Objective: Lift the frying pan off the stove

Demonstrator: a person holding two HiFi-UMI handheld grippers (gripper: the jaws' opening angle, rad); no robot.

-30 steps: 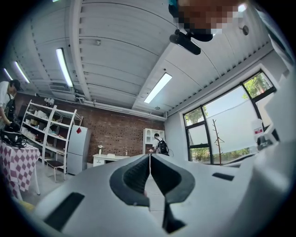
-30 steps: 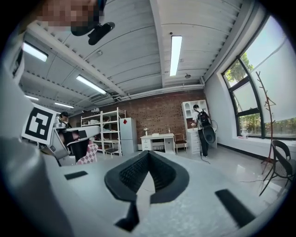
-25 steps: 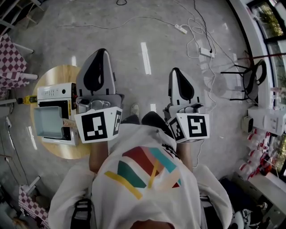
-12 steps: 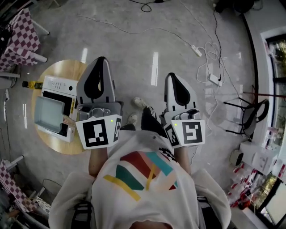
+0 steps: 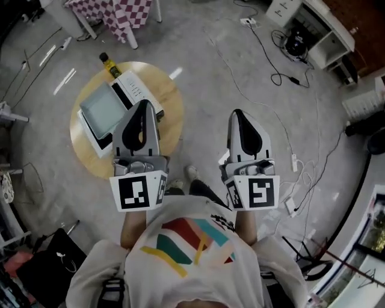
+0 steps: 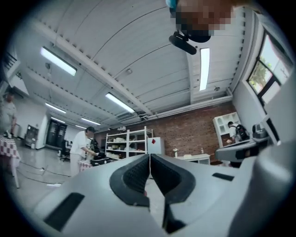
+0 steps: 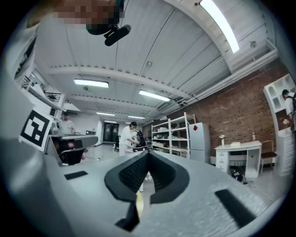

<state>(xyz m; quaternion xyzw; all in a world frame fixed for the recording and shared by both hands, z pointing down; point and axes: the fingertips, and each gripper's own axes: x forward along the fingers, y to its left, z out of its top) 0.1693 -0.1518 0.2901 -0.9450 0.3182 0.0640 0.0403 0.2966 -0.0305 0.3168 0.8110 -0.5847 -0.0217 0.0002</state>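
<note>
No frying pan or stove shows in any view. In the head view my left gripper [image 5: 143,105] and right gripper [image 5: 240,114] are held side by side in front of the person's chest, above the grey floor. The left gripper view looks up and out at the ceiling and a brick wall; the left gripper [image 6: 150,158] has its dark pads pressed together with nothing between them. In its own view the right gripper [image 7: 148,155] is likewise shut and holds nothing.
A round wooden table [image 5: 90,163] stands on the floor beyond the left gripper, bearing a white microwave [image 5: 137,90] with its door [image 5: 103,111] open and a bottle [image 5: 109,63]. A checked-cloth table [image 5: 126,12], floor cables [image 5: 240,90] and a black bag [image 5: 54,264] lie around. People stand by distant shelves [image 6: 125,143].
The head view has swung round: the table with the microwave has moved from the far left to up behind the left gripper. Both grippers keep their place and stay shut.
</note>
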